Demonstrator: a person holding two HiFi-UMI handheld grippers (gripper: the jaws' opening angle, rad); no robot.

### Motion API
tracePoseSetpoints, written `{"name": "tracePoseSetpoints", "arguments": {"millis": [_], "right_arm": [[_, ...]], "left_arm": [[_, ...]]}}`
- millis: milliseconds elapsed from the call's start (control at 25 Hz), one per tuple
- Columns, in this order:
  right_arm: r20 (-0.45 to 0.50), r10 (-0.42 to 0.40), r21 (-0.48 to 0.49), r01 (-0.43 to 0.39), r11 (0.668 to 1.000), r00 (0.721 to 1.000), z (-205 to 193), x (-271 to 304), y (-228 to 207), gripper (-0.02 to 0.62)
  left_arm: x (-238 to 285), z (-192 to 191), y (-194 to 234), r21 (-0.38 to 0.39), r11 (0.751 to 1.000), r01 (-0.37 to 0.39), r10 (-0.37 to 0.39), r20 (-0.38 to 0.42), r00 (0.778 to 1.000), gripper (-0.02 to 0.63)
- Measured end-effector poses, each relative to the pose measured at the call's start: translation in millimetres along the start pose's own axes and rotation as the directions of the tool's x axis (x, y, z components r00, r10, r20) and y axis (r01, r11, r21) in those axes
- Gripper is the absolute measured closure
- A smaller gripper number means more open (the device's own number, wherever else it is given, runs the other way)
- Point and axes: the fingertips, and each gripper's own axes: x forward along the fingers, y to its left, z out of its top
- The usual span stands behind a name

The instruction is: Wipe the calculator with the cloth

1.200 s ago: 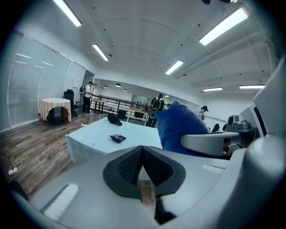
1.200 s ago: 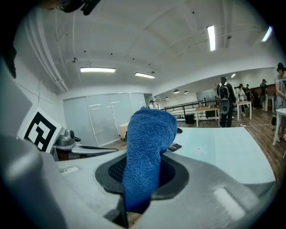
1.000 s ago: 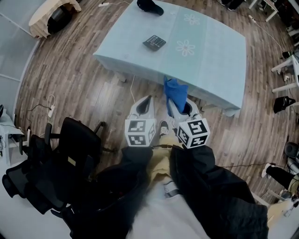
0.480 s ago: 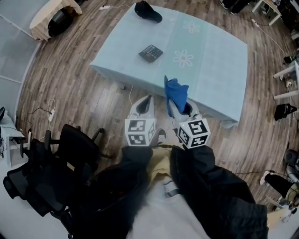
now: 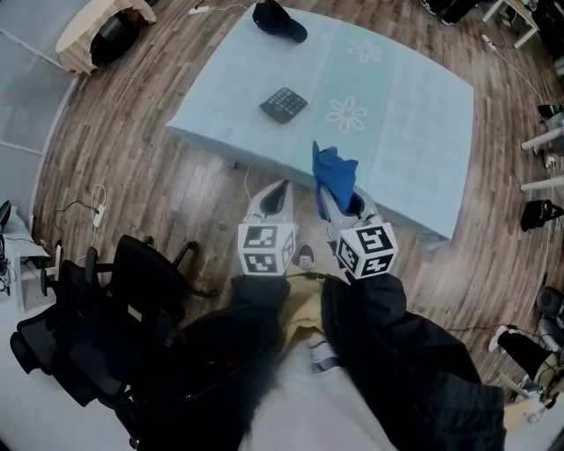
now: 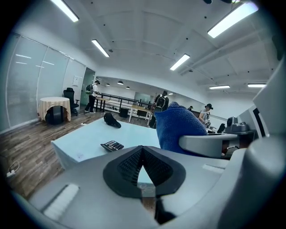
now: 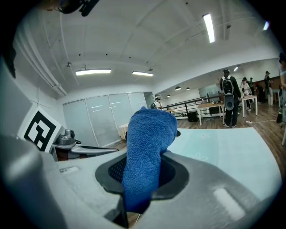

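Observation:
A dark calculator (image 5: pixel 284 105) (image 6: pixel 111 145) lies on the pale blue table (image 5: pixel 414 123), left of its middle. My right gripper (image 5: pixel 332 201) (image 7: pixel 142 179) is shut on a blue cloth (image 5: pixel 334 175) (image 7: pixel 146 152) that sticks up out of its jaws, held near the table's front edge. The left gripper (image 5: pixel 274 199) (image 6: pixel 142 166) hangs beside it over the floor, shut with nothing in it. Both are well short of the calculator.
A black cap (image 5: pixel 280 21) (image 6: pixel 111 120) lies at the table's far edge. Black office chairs (image 5: pixel 97 326) stand at the lower left, with cables (image 5: pixel 84 207) on the wood floor. A draped round table (image 5: pixel 99 26) stands far left. People stand in the background (image 7: pixel 229 96).
The view has drifted toward the table, which now sits slightly closer and more to the right. Both grippers keep their pose, and the cloth stays held.

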Motion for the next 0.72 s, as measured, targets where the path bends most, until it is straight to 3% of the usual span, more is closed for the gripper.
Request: {"name": "tracePoseSetpoints", "arguments": {"millis": [280,720], "right_arm": [[-0.027,-0.007,0.012,0.007,1.000,1.000,-6,26,-9,0.508],[-0.029,-0.066,0.014,0.067,0.998,0.997,37,106,-49,0.506]], "left_arm": [[28,-2,17,-0.019,1.000,0.017,-0.018,-0.039,0.999,0.607],[110,43,60,-0.007,0.997,0.076,-0.077,-0.073,0.994,0.607]]}}
